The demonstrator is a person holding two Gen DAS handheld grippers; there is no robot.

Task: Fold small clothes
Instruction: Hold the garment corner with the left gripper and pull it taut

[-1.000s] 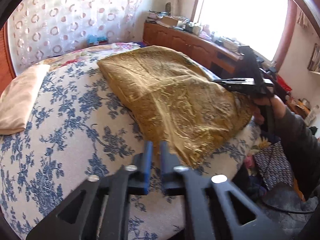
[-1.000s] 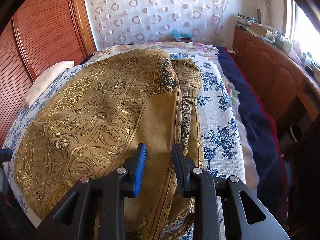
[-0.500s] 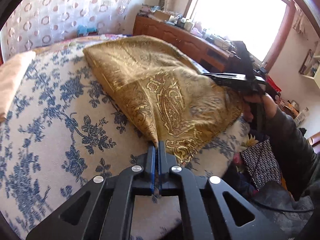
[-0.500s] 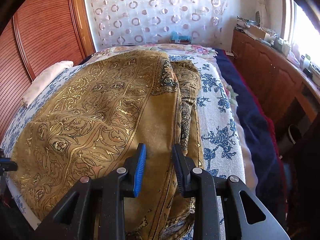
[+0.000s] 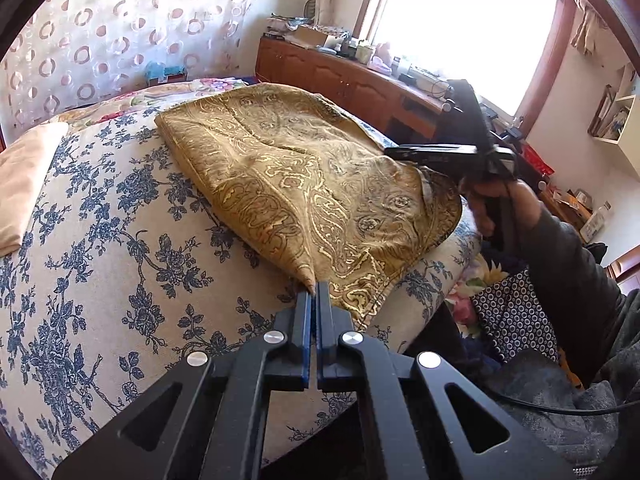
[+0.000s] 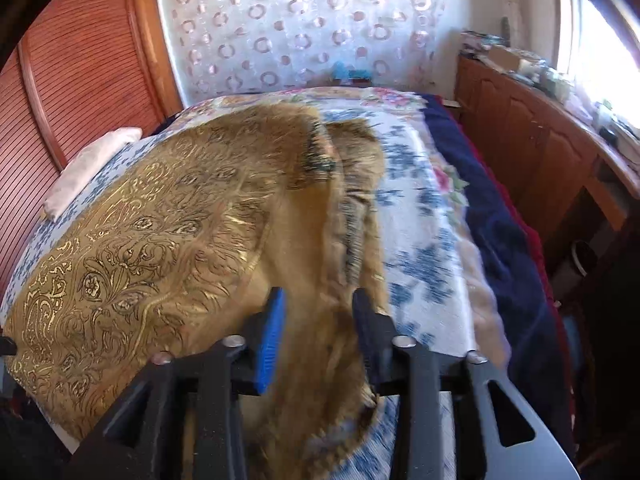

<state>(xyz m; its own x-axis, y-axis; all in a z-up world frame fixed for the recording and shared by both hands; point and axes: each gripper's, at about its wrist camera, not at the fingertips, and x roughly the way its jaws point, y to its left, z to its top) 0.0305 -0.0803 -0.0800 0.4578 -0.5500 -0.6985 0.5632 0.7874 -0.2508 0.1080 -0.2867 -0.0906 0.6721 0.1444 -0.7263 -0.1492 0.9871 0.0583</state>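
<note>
Across the floral bed [image 5: 100,240] we pinch the gold cloth [image 5: 304,184] corner in our left hand-held gripper [image 5: 315,292]; our right hand-held gripper [image 6: 318,304] gapes wide, lower centre.

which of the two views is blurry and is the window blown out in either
Right wrist view: motion-smeared, mostly over the gold patterned cloth middle and the floral bedspread; the right gripper stays sharp, jaws apart. Left wrist view: crisp, but the window is blown out to white; the left gripper, shut on the cloth's corner, is sharp. Both bend straight lines, fisheye style.
</note>
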